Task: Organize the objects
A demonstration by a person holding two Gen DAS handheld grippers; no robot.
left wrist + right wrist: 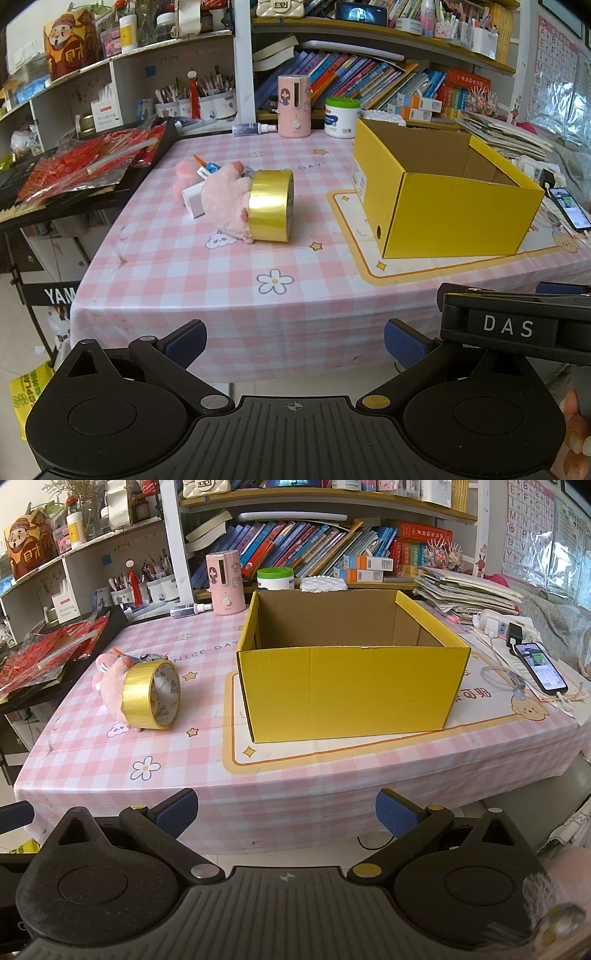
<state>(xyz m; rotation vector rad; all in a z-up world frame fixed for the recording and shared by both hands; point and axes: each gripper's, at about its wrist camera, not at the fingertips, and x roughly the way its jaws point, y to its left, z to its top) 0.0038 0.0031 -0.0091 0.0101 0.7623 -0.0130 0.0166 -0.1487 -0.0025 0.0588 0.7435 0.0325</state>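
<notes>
Covering table (295, 775): pink checked cloth (177, 280).

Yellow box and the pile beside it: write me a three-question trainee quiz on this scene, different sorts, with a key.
1. True or false: the yellow box already holds the gold tape roll.
2. Multiple choice: the tape roll stands on edge against what? A) a pink plush toy B) the phone C) the green-lidded tub
3. Fill in: both the left hand-held gripper and the right hand-held gripper are ____ and hold nothing, short of the table's near edge.

Key: 1 false, the roll is on the table left of the box, and no item shows in the part of the box's interior that is in view. 2 A. 3 open.
</notes>
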